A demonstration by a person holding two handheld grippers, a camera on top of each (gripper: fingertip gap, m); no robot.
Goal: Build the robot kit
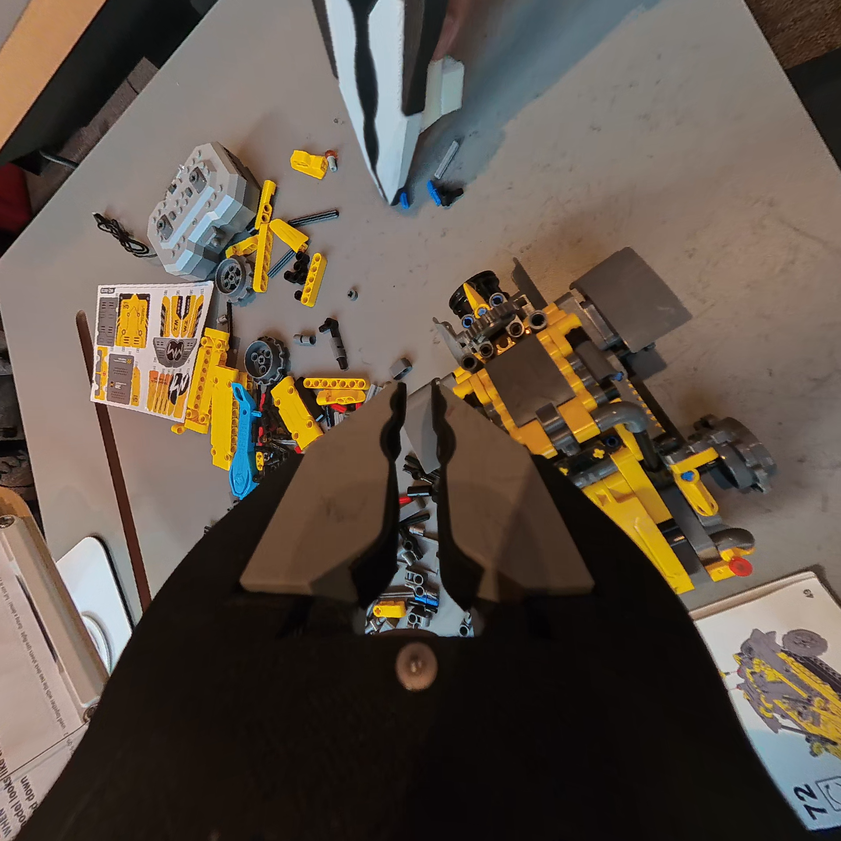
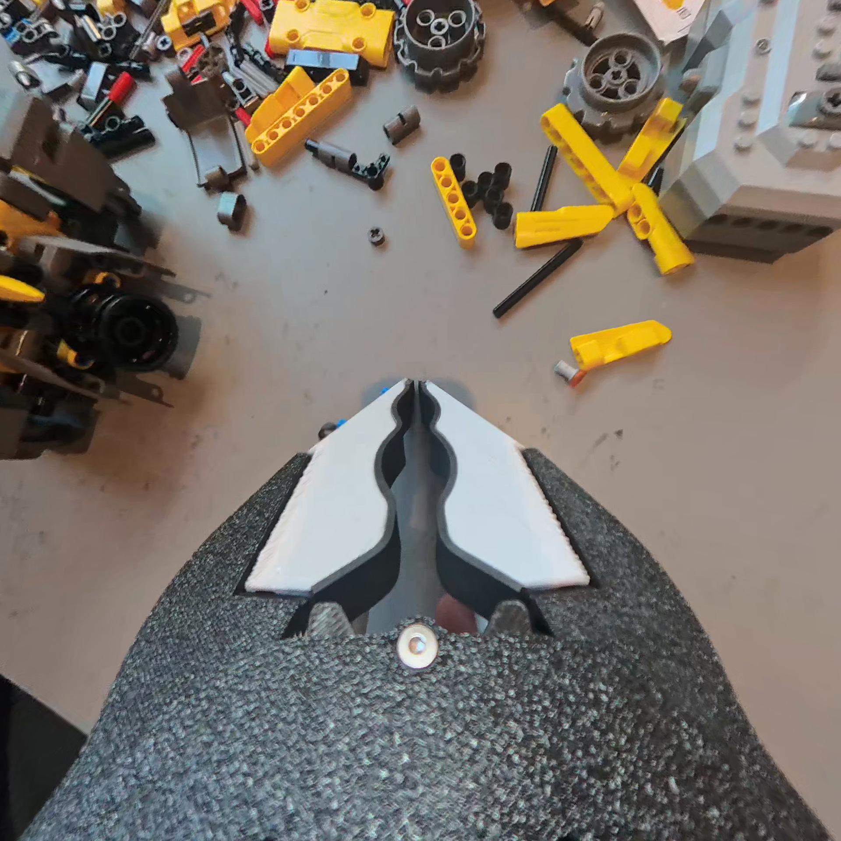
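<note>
While its wavy-edged white fingers are being pressed nearly together over a small blue pin (image 2: pixel 384 390) on the scuffed grey bench (image 2: pixel 318 318), the right gripper (image 2: pixel 416 382) is grasping nothing visible; the left gripper (image 1: pixel 418 387) is being held slightly parted, empty, beside the yellow-and-grey brick vehicle (image 1: pixel 569 409).

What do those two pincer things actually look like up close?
Both are wedge-shaped, with two tapering fingers lined by wavy black pads and one round metal screw at the base. The left gripper has a smooth black body and grey finger plates, which look shaded. The right gripper has a rough, speckled dark grey body and white finger plates with ridged outer edges. No cables or sleeves show.
</note>
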